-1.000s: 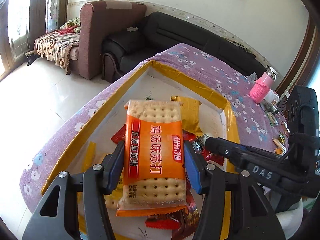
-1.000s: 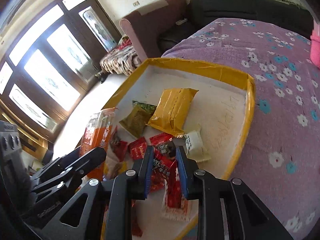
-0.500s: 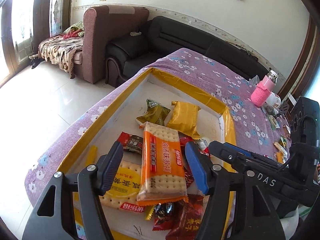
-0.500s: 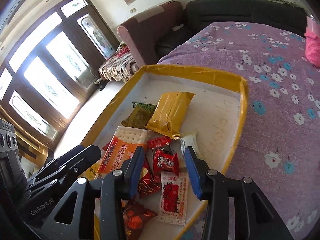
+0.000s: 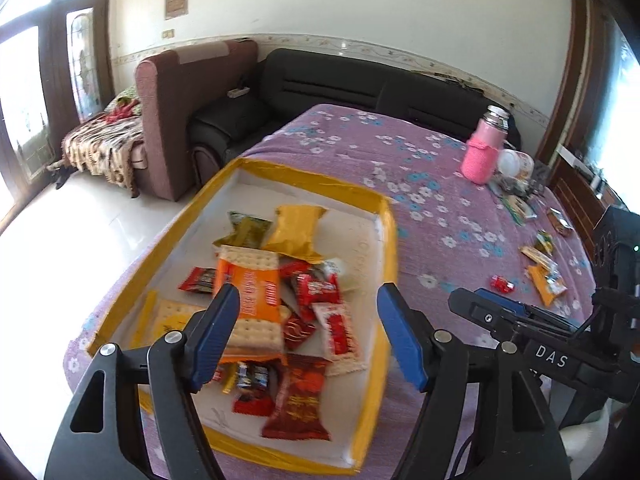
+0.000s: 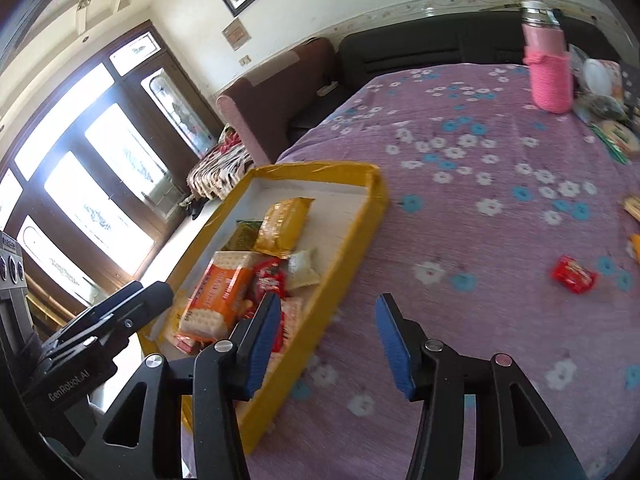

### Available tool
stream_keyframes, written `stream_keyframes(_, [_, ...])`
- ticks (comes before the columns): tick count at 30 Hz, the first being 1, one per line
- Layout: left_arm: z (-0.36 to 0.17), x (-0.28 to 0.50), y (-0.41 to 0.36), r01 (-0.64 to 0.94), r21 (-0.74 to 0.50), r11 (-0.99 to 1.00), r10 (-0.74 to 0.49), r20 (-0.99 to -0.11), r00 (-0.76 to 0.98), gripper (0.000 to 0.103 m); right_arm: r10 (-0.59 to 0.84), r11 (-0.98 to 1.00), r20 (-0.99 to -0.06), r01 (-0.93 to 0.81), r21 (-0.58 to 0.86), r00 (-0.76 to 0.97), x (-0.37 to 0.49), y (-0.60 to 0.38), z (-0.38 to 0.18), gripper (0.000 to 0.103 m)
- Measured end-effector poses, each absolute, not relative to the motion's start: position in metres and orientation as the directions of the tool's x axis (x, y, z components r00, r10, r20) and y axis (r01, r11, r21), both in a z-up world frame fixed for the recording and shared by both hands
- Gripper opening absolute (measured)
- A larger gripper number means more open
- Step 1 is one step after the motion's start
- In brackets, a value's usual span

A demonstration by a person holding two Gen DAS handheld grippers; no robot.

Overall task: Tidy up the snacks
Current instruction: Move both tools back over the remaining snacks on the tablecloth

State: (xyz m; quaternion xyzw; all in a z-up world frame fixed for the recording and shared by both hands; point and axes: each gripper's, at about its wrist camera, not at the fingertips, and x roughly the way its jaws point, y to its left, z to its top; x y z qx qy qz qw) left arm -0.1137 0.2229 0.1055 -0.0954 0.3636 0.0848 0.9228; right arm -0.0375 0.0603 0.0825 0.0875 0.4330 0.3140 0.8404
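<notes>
A shallow yellow-rimmed tray [image 5: 390, 232] [image 6: 360, 220] lies on the purple flowered cloth. In it lie an orange cracker pack [image 5: 250, 292] [image 6: 216, 292], a gold packet [image 5: 296, 232] [image 6: 282, 224], a green packet [image 5: 244, 230] and several small red snack packs [image 5: 316, 286]. My left gripper [image 5: 308, 338] is open and empty, raised above the tray's near end. My right gripper [image 6: 326, 344] is open and empty, above the tray's right rim and the cloth. A small red snack [image 6: 574, 274] [image 5: 502, 283] lies loose on the cloth to the right.
A pink bottle [image 5: 482, 148] [image 6: 548, 68] stands at the far right of the table with a white cup [image 5: 516, 162]. Several loose snack packets [image 5: 546, 278] lie along the right side. A black sofa [image 5: 320, 84] and a brown armchair [image 5: 180, 100] stand behind.
My left gripper let go of the orange cracker pack into the tray, opened wide and pulled back. My right gripper released a red snack, opened and swung right over the cloth.
</notes>
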Motion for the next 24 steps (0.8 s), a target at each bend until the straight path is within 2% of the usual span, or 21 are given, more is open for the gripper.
stream_keyframes(4, [0.110,-0.114,0.197,-0.123,-0.181,0.976,-0.037,-0.692,0.721,0.072,0.565,0.822,-0.676,-0.388,0.417,0.472,-0.042,0.004,0.076,0.052])
stream_keyframes(9, [0.103,-0.105,0.157,-0.008,-0.230,0.973,-0.159,-0.700,0.696,0.072,0.442,0.893,-0.702,-0.196,0.405,0.558,-0.032,-0.102,0.064,0.054])
stream_keyframes(17, [0.094,-0.101,0.123,0.064,-0.214,0.975,-0.202,-0.724,0.660,0.072,0.281,0.900,-0.737,0.097,0.425,0.615,0.015,-0.221,0.040,0.056])
stream_keyframes(21, [0.094,-0.101,0.125,0.052,-0.219,0.974,-0.199,-0.731,0.653,0.072,0.283,0.878,-0.743,0.147,0.455,0.607,0.038,-0.225,0.032,0.056])
stream_keyframes(24, [0.094,-0.102,0.128,0.043,-0.219,0.975,-0.193,-0.731,0.654,0.072,0.237,0.884,-0.747,0.179,0.431,0.621,0.057,-0.222,0.032,0.061])
